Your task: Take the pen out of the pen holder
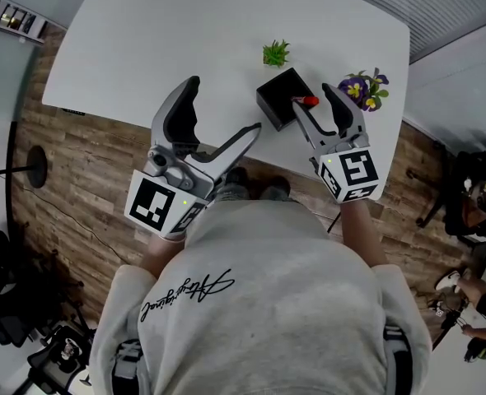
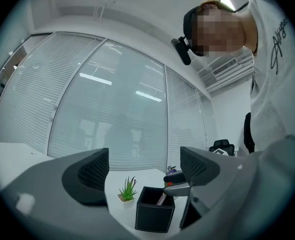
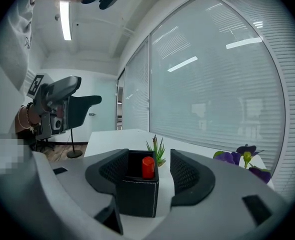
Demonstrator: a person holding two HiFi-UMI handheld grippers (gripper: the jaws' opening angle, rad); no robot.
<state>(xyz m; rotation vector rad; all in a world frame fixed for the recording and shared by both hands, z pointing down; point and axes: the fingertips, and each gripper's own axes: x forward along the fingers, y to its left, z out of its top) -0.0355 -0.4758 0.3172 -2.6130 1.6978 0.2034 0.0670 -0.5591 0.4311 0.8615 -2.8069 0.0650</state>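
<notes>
Right gripper (image 3: 148, 160), pen holder (image 3: 136, 196), plant (image 3: 158, 149) behind

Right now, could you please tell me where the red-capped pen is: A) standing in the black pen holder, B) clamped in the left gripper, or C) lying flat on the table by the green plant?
A: the pen stands with its red cap poking out of the pen holder, and the open right gripper has a jaw on either side of it.
</notes>
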